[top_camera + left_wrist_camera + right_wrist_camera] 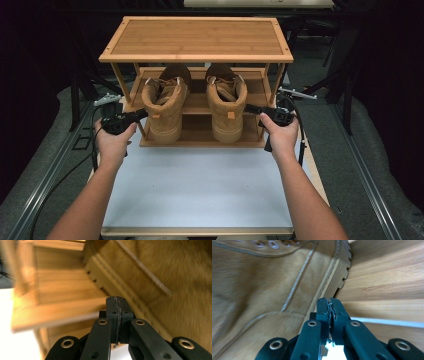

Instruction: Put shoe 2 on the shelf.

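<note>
Rack: slatted bamboo shoe rack (196, 40), set on white tabletop (200, 185).
Boots: two tan suede lace-up boots (165, 107), heels outward, lowest shelf.
Left gripper (142, 114): jaws pressed together, nothing held, beside left boot.
Right gripper (248, 107): jaws likewise closed, empty, beside right boot.

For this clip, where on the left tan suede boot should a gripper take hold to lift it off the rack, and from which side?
Probably the heel collar of the left tan suede boot, approached from the front, the person's side. The heel faces outward on the wooden shoe rack, and the open ankle cuff gives a thin edge for one jaw inside, one outside. The rack's top shelf blocks coming from above. The left gripper, now shut, would first open.
</note>
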`<state>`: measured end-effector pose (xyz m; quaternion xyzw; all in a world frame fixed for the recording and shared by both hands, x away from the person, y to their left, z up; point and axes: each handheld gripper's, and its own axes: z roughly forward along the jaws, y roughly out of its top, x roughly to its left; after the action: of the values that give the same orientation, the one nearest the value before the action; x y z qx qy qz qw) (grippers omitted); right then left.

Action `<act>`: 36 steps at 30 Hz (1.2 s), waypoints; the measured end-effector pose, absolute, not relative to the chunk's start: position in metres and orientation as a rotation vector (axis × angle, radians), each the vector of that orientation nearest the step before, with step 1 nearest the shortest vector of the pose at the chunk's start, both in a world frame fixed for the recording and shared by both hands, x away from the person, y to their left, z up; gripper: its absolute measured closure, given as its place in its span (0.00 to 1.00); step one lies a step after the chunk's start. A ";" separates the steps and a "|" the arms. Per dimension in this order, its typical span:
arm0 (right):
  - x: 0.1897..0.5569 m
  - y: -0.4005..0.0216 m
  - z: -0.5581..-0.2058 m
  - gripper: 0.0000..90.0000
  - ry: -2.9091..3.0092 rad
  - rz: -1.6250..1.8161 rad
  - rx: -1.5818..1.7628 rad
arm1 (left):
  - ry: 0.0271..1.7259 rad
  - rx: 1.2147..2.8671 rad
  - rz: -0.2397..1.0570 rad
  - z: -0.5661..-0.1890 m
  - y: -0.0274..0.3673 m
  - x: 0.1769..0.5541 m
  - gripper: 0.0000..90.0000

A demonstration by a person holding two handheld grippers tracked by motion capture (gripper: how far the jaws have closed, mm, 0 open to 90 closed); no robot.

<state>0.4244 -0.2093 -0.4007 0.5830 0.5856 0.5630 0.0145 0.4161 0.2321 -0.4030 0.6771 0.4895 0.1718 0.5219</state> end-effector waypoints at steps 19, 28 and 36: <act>0.433 -0.193 -0.411 1.00 1.802 1.745 1.832 | 1.209 1.609 0.398 -0.402 0.212 0.429 1.00; 0.433 -0.186 -0.411 1.00 1.834 1.794 1.836 | 1.150 1.647 0.346 -0.400 0.192 0.431 1.00; 0.431 -0.181 -0.409 1.00 1.811 1.759 1.862 | 1.173 1.648 0.311 -0.397 0.183 0.431 1.00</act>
<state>0.4305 -0.1810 -0.4089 0.5934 0.5774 0.5607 0.0023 0.4306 0.1827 -0.3970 0.6877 0.4893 0.1296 0.5205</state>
